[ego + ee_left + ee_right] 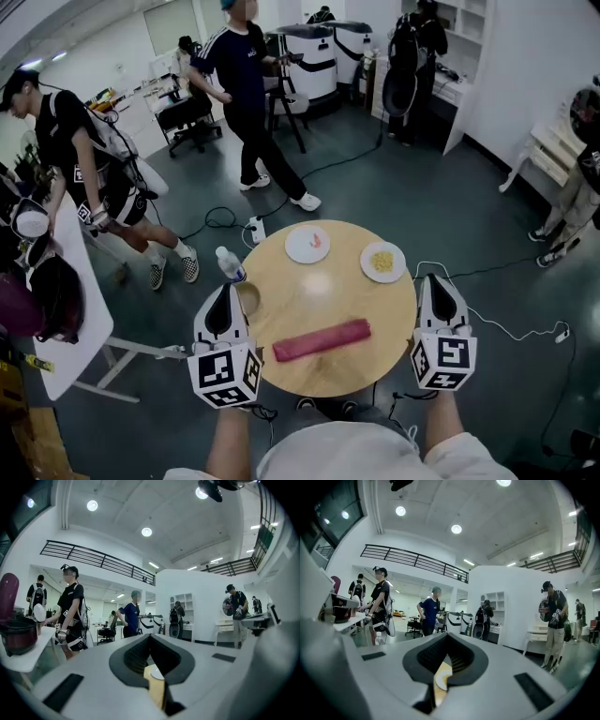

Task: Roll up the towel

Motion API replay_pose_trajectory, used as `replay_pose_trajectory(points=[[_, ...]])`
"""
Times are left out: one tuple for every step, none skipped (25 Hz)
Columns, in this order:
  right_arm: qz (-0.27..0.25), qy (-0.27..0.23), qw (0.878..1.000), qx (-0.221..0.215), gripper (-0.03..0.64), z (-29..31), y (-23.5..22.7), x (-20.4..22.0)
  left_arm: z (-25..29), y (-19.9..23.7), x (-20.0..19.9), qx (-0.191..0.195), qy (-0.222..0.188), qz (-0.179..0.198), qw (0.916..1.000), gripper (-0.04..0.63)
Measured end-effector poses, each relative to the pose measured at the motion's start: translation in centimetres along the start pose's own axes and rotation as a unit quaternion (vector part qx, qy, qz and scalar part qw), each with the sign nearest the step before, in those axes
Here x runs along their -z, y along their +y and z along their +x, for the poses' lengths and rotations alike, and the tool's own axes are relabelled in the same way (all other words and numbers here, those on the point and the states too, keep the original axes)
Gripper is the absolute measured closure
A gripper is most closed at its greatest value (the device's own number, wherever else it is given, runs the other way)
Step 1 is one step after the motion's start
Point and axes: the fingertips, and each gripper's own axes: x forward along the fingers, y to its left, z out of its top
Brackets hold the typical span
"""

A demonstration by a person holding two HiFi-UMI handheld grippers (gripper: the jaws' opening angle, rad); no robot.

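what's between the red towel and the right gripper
Nothing but a bare stretch of wooden tabletop. The head view shows it running from the towel to the right gripper, which is at the table's edge.

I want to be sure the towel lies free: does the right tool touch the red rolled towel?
Apart. The head view shows bare tabletop between the red rolled towel and the right tool.
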Motion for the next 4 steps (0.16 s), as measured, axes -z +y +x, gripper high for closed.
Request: replay_pose_trajectory(points=[[0.001, 0.001, 1.0, 0.0, 0.617, -0.09, 0.01, 0.17, -0.06, -0.09, 0.14, 0.0, 0.001, 0.0, 1.0, 0.592], [0.002, 0.002, 1.0, 0.0, 0.617, -0.19, 0.02, 0.31, -0.12, -0.16, 0.27, 0.0, 0.002, -0.001, 1.0, 0.592], [0.003, 0.003, 1.0, 0.0, 0.617, -0.28, 0.04, 0.43, -0.19, -0.23, 0.39, 0.001, 0.003, -0.001, 1.0, 0.592], [0.004, 0.004, 1.0, -0.001, 0.617, -0.38, 0.06, 0.53, -0.26, -0.3, 0.5, 0.001, 0.003, -0.001, 1.0, 0.592]])
